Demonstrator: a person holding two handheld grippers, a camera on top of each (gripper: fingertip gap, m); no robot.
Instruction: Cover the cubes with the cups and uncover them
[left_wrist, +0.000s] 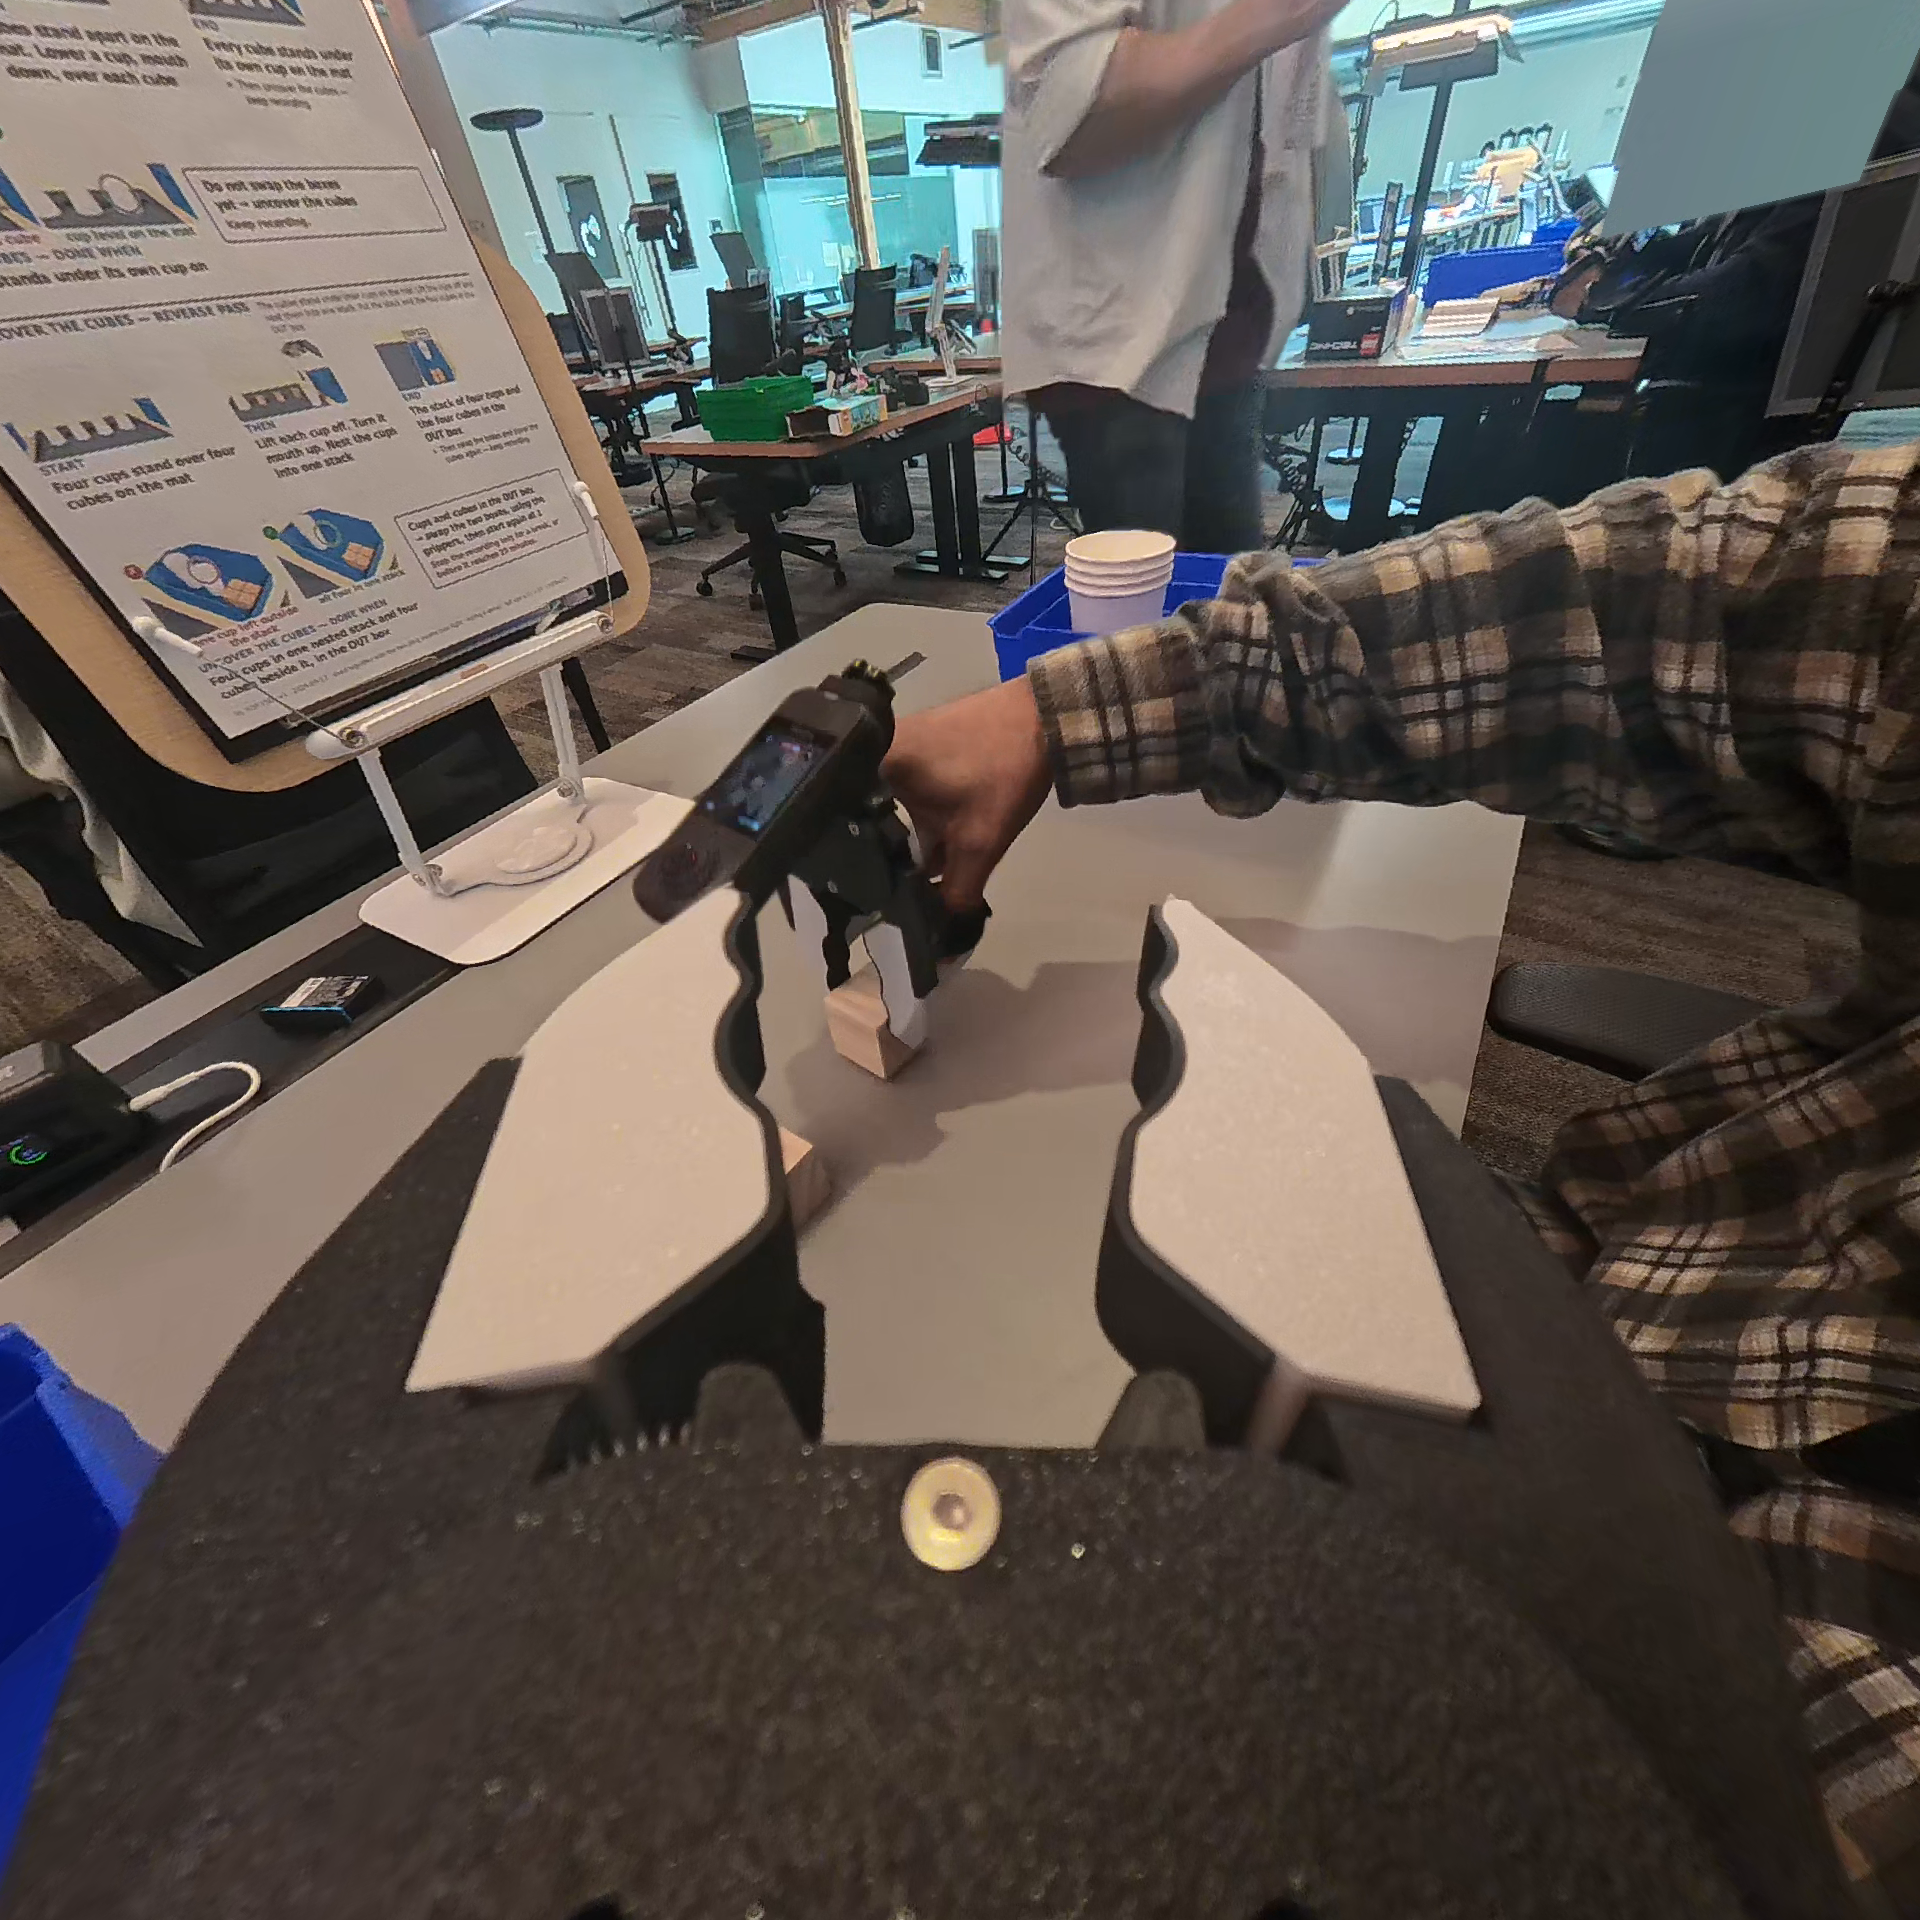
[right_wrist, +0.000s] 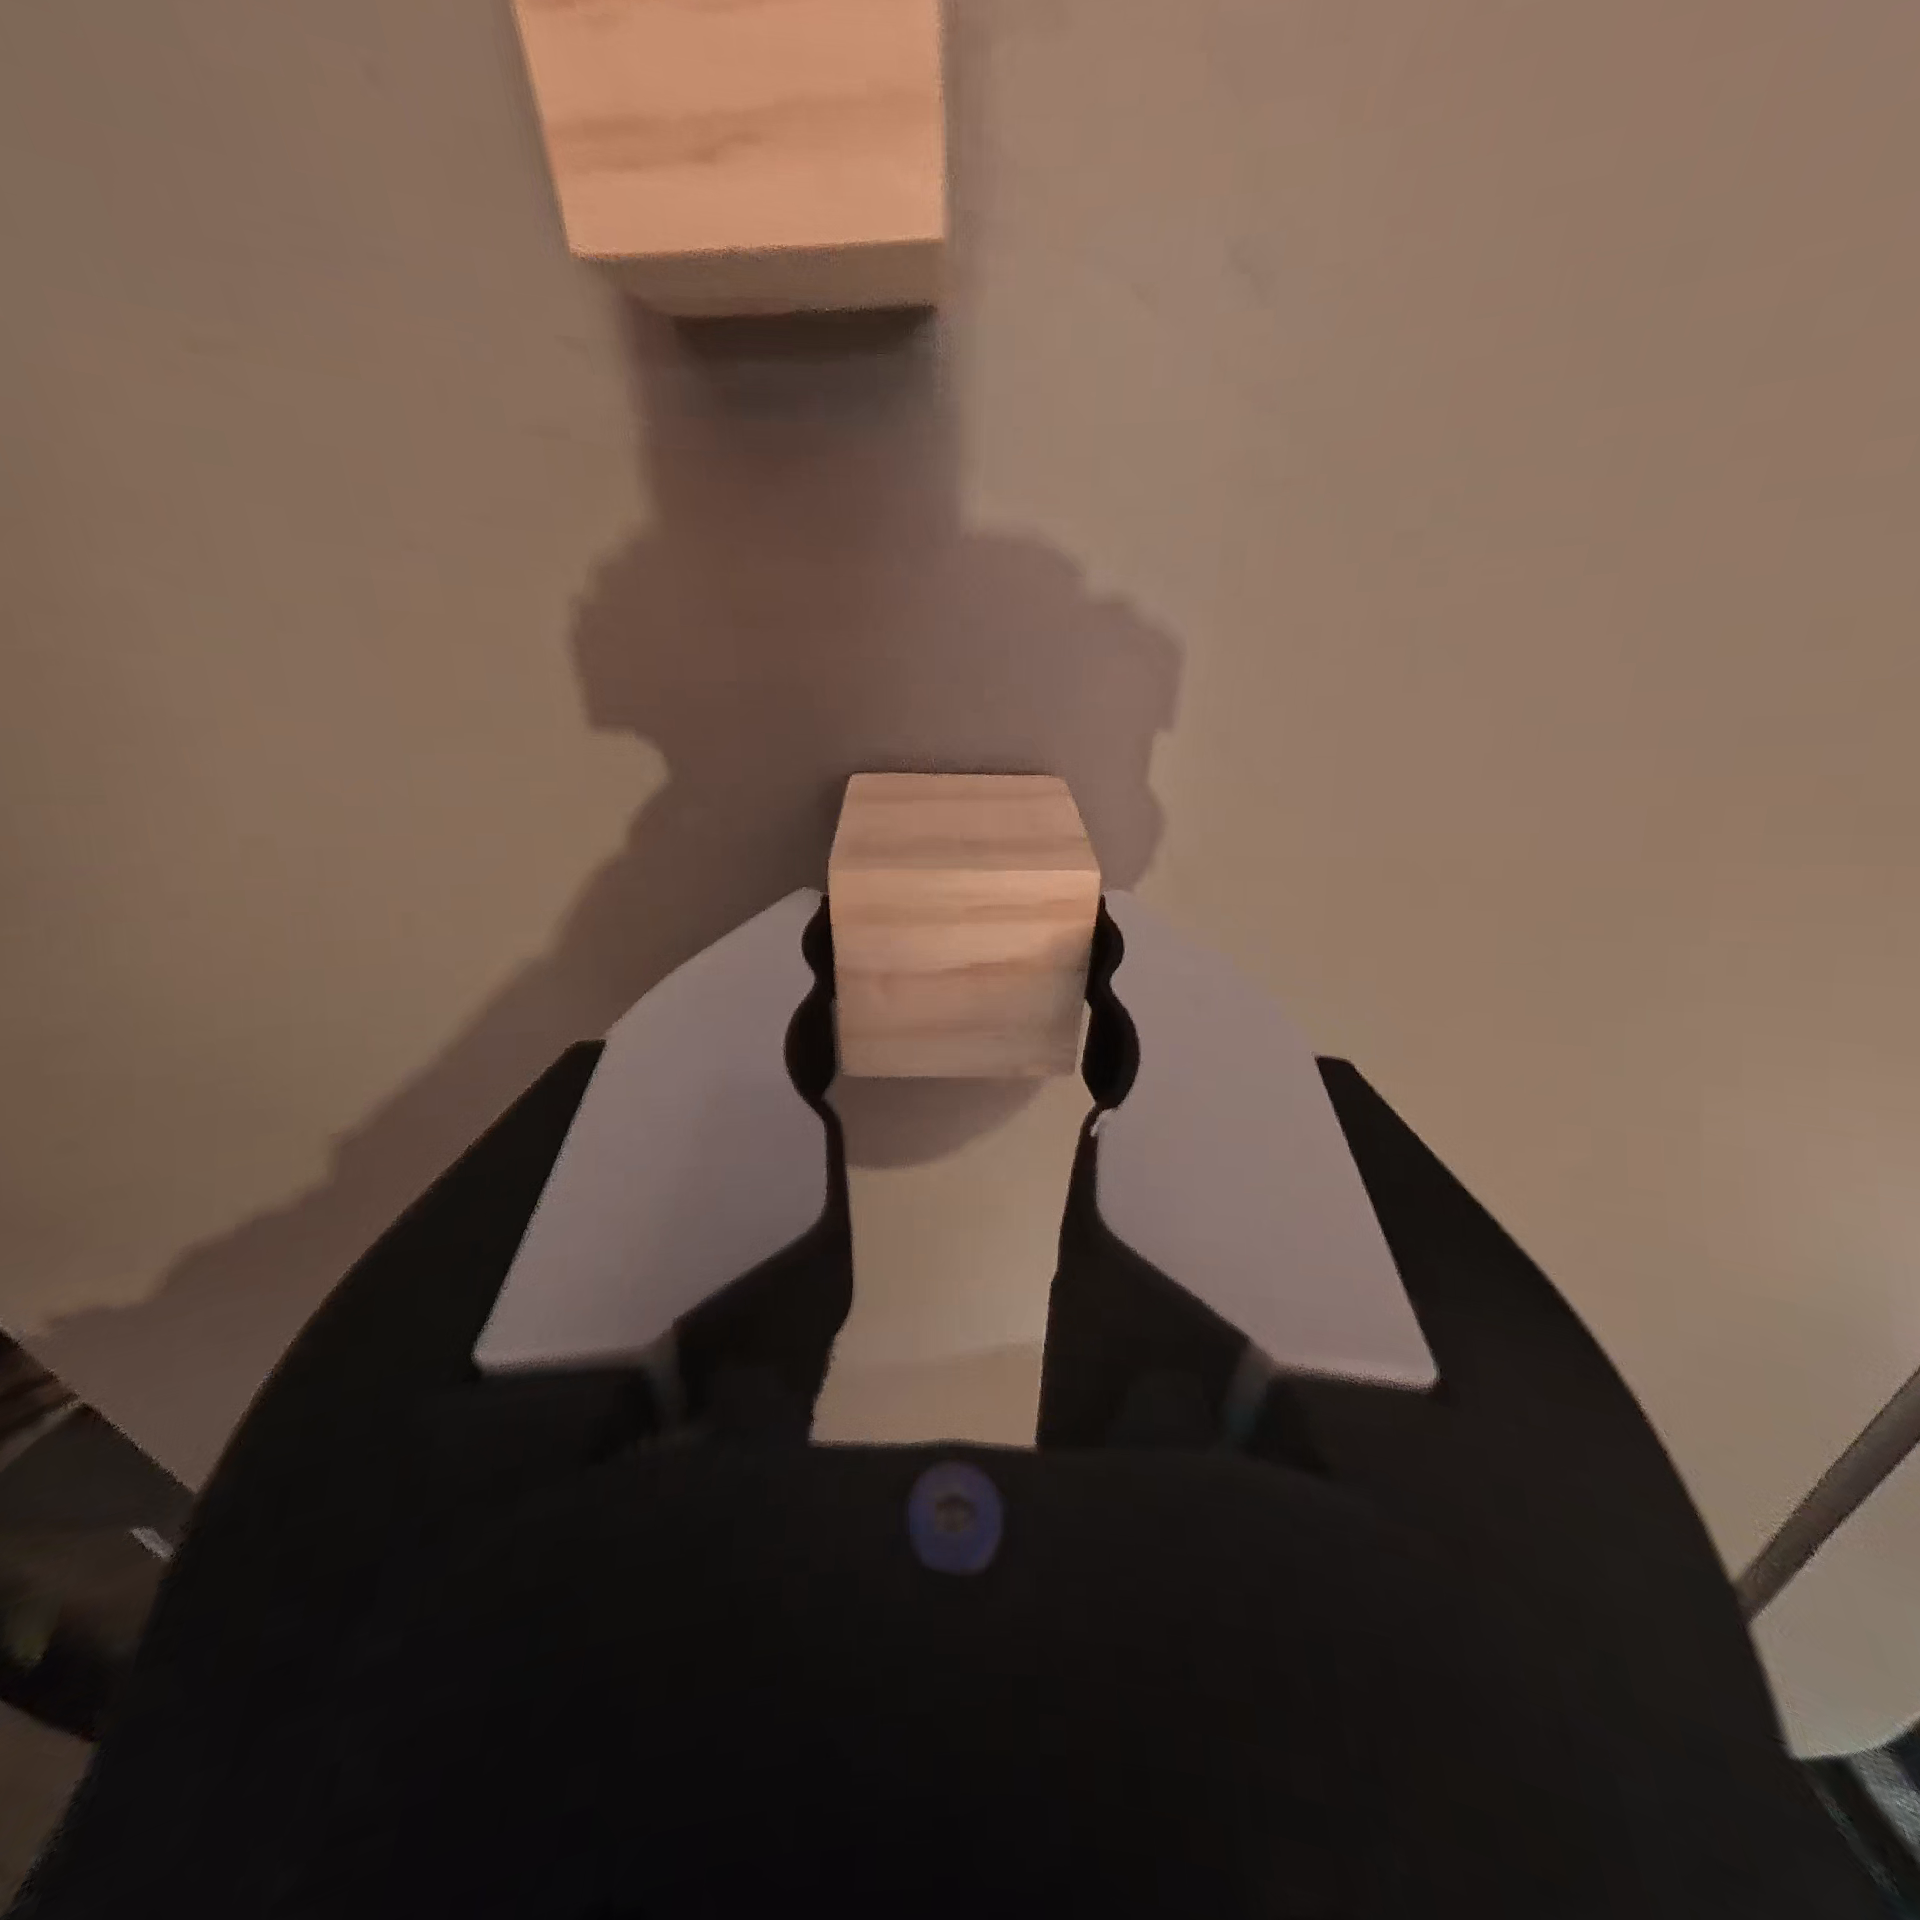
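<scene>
Cubes are going out on the mat so cups can cover them: right gripper (right_wrist: 961, 982) is pinching a cube (right_wrist: 961, 935) at frame centre, near another cube (right_wrist: 748, 145) at top. Left gripper (left_wrist: 951, 1023) is hanging spread, empty. Cups (left_wrist: 1118, 580) are waiting stacked, upper right.

One pale wooden cube (right_wrist: 961, 961) sits upright between the right claw's (right_wrist: 961, 987) fingers (right_wrist: 717, 1091), pinched on both sides, low over the grey worktop (right_wrist: 1455, 520). A second wooden cube (right_wrist: 748, 145) rests flat just beyond it. Four white paper cups (left_wrist: 1119, 580), nested mouth up, stand in the blue box (left_wrist: 1023, 634) at the far edge.
</scene>
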